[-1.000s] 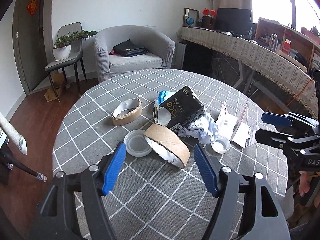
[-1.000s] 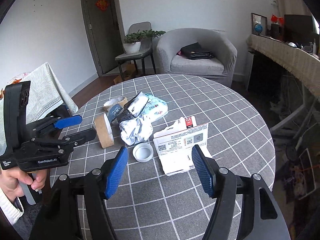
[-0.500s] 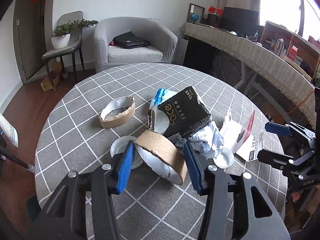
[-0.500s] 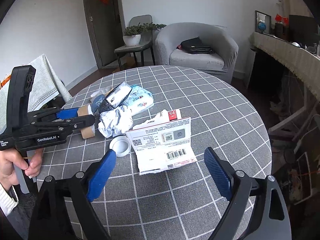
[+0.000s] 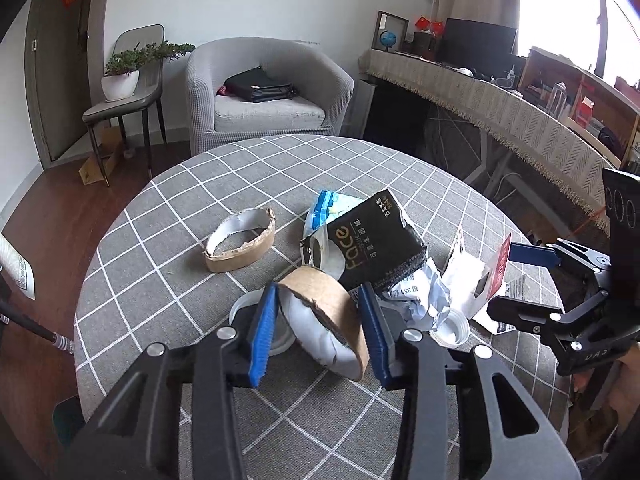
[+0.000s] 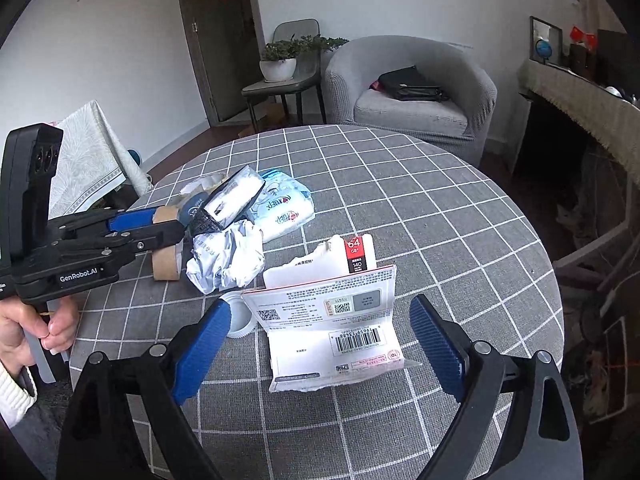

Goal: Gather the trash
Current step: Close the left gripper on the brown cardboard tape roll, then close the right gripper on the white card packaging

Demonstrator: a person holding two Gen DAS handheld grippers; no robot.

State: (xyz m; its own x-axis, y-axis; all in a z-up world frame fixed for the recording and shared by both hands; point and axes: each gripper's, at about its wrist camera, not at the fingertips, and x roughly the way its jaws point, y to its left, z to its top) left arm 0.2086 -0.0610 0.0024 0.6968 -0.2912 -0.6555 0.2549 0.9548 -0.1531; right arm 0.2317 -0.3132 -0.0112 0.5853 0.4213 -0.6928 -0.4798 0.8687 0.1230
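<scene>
My left gripper [image 5: 318, 334] has its jaws closing, and both blue pads press on a brown cardboard tape ring [image 5: 324, 316] standing on edge on the table. In the right wrist view the same ring [image 6: 164, 262] sits between the left gripper's [image 6: 168, 226] fingers. My right gripper [image 6: 320, 344] is open wide. A torn white packaging card [image 6: 332, 320] with a barcode lies between its pads, touching neither. Seen from the left wrist, the right gripper [image 5: 520, 280] straddles that card [image 5: 468, 280]. The pile holds a black packet [image 5: 376, 248], crumpled paper [image 5: 416, 300] and a wipes packet [image 6: 284, 208].
A second torn cardboard ring [image 5: 240, 246] lies further back on the round table with its grey checked cloth [image 6: 440, 220]. A white lid [image 5: 242, 312] and a small white cap [image 6: 238, 316] lie near the pile. A grey armchair [image 5: 264, 92] stands behind the table, a long sideboard [image 5: 500, 116] to the right.
The left jaws have narrowed from wide apart to gripping the tape ring. The right jaws have spread wider and come down and forward around the packaging card.
</scene>
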